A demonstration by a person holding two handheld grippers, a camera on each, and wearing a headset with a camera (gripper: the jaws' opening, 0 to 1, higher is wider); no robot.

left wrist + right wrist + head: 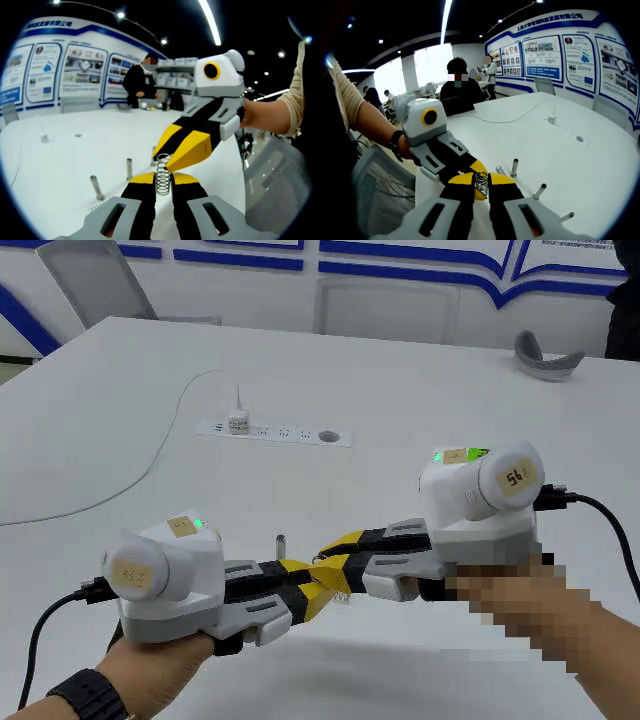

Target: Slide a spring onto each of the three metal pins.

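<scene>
Grips the spring point(162, 175) in the left claw point(162, 184), jaws drawn in to a narrow gap with the coils upright between the yellow tips. Meets the right claw point(481, 189) nose to nose above the counter point(420, 390), and pinches the same spring there too, jaws near together on it. Just beyond the claws, on the counter: three upright pins point(129, 169) in a row, all bare. Farthest pin partly hidden behind the right claw in the left gripper view; in the head view, one pin in sight just above the crossed claws. Beside the nearest pin in the right gripper view, seemingly a loose spring point(498, 171) lying flat. Farther out, well apart from the pins: a white power strip point(275, 430) with a plug point(237, 422) in it and a cable point(150, 465) curving off left. At the far edge, a grey band point(545, 355). Past the counter, a chair point(95, 280), wall posters and a seated person point(457, 85).
</scene>
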